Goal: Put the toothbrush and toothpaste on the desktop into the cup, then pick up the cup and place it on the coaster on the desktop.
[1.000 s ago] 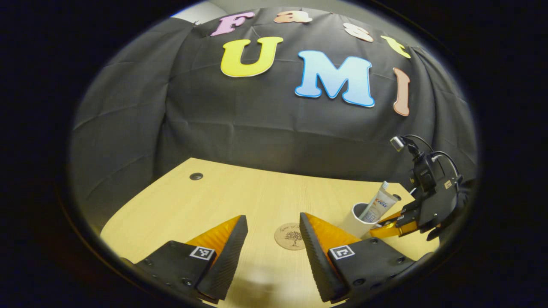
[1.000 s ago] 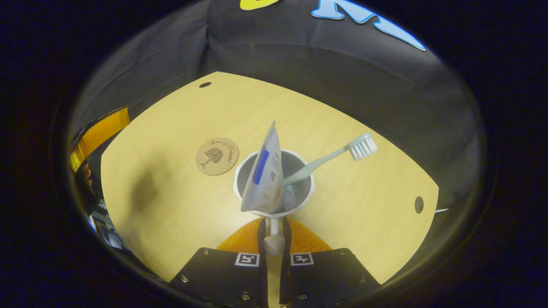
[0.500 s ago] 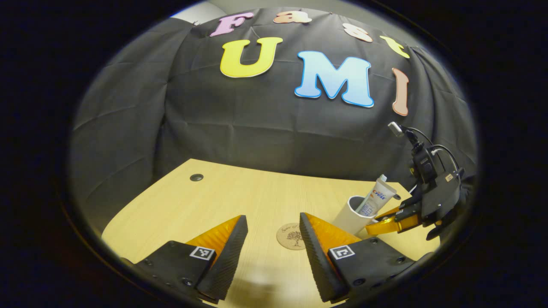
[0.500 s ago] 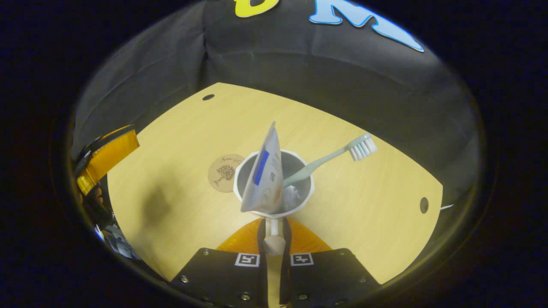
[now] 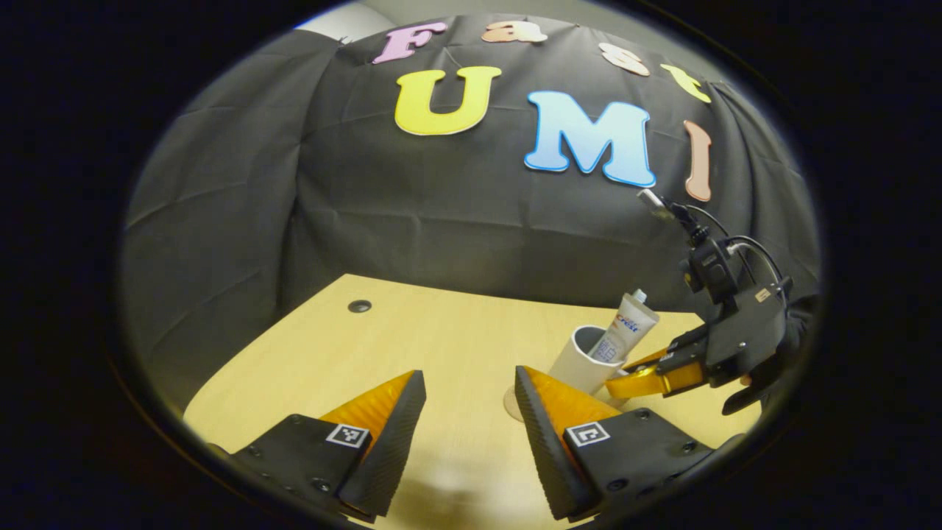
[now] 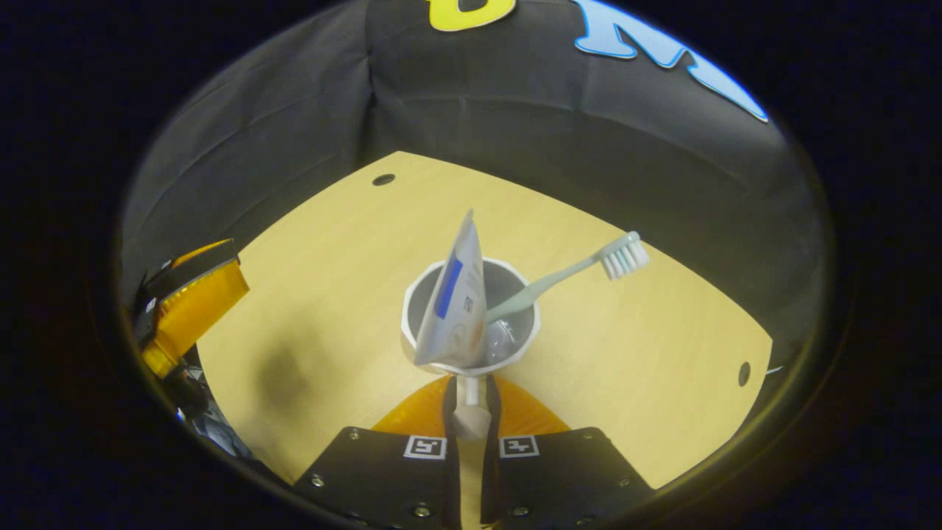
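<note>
White cup (image 6: 471, 324), toothpaste (image 6: 452, 305) and toothbrush (image 6: 567, 276) inside, is clamped by its handle in our right gripper (image 6: 471, 408) above the coaster (image 5: 509, 403), so next we lower it gently; left gripper (image 5: 467, 419) sits open nearby.

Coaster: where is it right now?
In the left gripper view the coaster peeks out on the desk, just beyond that gripper's right finger; the cup, held by the right gripper, is directly over it.

Coaster (image 5: 509, 403) mostly hidden behind the left tool's finger (image 5: 548, 412) and the cup (image 5: 581, 364).
</note>
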### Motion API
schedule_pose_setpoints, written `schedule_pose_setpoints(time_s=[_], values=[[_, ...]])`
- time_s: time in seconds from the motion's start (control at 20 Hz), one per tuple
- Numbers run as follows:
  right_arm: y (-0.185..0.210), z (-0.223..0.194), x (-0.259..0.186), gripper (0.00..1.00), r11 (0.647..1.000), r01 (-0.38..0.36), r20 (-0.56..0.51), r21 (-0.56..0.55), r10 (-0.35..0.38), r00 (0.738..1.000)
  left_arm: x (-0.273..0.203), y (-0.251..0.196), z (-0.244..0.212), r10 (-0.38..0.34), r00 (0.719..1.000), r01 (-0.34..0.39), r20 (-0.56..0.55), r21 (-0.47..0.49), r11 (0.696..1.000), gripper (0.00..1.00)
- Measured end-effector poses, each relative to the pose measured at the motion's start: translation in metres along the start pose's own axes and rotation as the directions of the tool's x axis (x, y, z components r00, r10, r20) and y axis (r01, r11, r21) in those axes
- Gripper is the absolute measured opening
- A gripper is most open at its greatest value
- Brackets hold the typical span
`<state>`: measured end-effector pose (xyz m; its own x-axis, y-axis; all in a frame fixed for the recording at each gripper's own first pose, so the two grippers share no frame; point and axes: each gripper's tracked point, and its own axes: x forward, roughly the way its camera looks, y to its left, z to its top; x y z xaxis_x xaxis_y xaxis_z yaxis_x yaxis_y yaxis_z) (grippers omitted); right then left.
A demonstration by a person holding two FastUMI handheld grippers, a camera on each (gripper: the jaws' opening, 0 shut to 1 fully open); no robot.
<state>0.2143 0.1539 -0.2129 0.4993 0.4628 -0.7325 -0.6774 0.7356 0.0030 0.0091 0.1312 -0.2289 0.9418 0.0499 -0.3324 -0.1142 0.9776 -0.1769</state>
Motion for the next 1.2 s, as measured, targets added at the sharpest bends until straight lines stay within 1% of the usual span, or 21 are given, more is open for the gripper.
schedule_pose_setpoints(time_s=[0.2,0.3,0.35,0.5,0.55,0.6,0.65,0.8,0.9,1.2], values=[[-0.007,-0.003,-0.007,0.11,1.000,0.007,-0.014,0.001,-0.007,1.000,-0.009,0.026,-0.002,0.028,1.000,-0.028,-0.002,-0.010,1.000,0.82],[-0.006,-0.006,0.000,0.11,1.000,0.020,-0.029,-0.002,-0.020,0.999,-0.011,0.036,-0.003,0.041,0.999,-0.041,-0.004,-0.019,0.999,0.82],[-0.005,-0.006,0.000,0.13,1.000,0.018,-0.039,-0.004,-0.018,0.999,-0.011,0.041,-0.003,0.045,0.999,-0.045,-0.005,-0.024,0.999,0.82],[-0.005,0.001,-0.004,0.13,0.999,0.023,-0.049,-0.028,-0.024,0.999,-0.015,0.050,-0.005,0.053,0.999,-0.053,-0.006,-0.036,0.998,0.82],[-0.004,-0.001,-0.005,0.16,0.999,0.030,-0.050,-0.045,-0.032,0.998,-0.014,0.051,-0.006,0.053,0.999,-0.053,-0.009,-0.039,0.998,0.82],[-0.004,-0.003,-0.005,0.16,0.997,0.038,-0.052,-0.060,-0.041,0.998,-0.015,0.052,-0.007,0.052,0.999,-0.052,-0.011,-0.040,0.998,0.82],[-0.005,-0.004,-0.006,0.18,0.997,0.041,-0.055,-0.070,-0.045,0.997,-0.015,0.052,-0.007,0.050,0.999,-0.051,-0.012,-0.040,0.998,0.82],[-0.007,0.003,-0.008,0.23,0.997,0.046,-0.027,-0.058,-0.048,0.998,-0.015,0.052,-0.006,0.044,0.999,-0.044,-0.007,-0.038,0.998,0.82],[-0.009,0.008,-0.011,0.24,0.998,0.049,-0.013,-0.040,-0.049,0.999,-0.014,0.051,-0.005,0.038,0.999,-0.039,-0.008,-0.037,0.999,0.82],[-0.008,0.019,-0.026,0.25,0.997,0.062,0.018,-0.038,-0.061,0.998,-0.012,0.037,0.004,0.009,1.000,-0.009,0.003,-0.030,1.000,0.82]])
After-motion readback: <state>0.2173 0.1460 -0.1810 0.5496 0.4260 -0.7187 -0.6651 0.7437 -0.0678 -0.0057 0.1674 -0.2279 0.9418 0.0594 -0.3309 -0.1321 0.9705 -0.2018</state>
